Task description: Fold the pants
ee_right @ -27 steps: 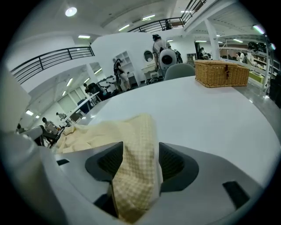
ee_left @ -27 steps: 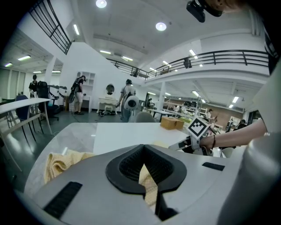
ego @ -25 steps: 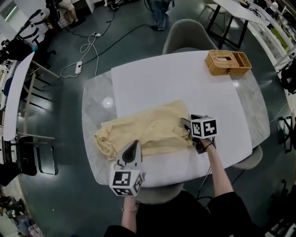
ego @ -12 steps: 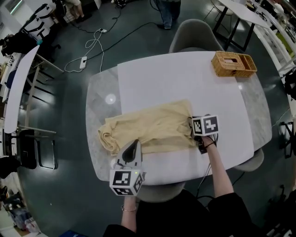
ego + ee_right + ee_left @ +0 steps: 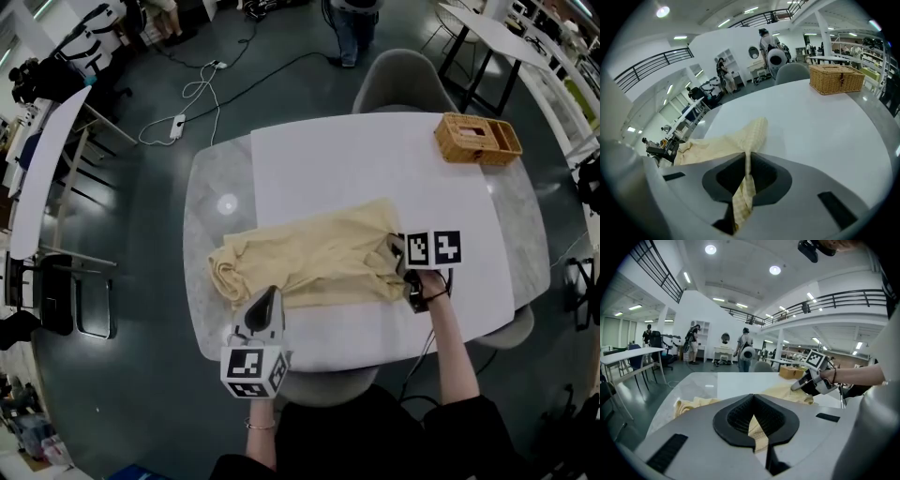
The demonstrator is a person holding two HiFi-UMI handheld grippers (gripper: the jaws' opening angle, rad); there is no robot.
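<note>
Evidently the fold is at its opening lift. The cream pants (image 5: 314,258) lie spread and rumpled across the middle of the table (image 5: 208,309), partly on the white mat (image 5: 375,159), with a bunched end toward the left of the frame. At their right end, the right gripper (image 5: 398,258) has just been closing its jaws. Its own view shows them pinched narrow on a fold of the cloth, which rises off the mat into the pads. At the lower edge of the pants, left of centre, the left gripper (image 5: 266,298) also has its jaws drawn together on a sliver of the fabric. A wicker basket (image 5: 476,139) sits well apart at upper right. The next move, I judge, calls for carrying the right-hand end up and over toward the left end while the left gripper holds its edge. Both grips need to stay tight so the cloth does not slip and the layers land edge on edge.
</note>
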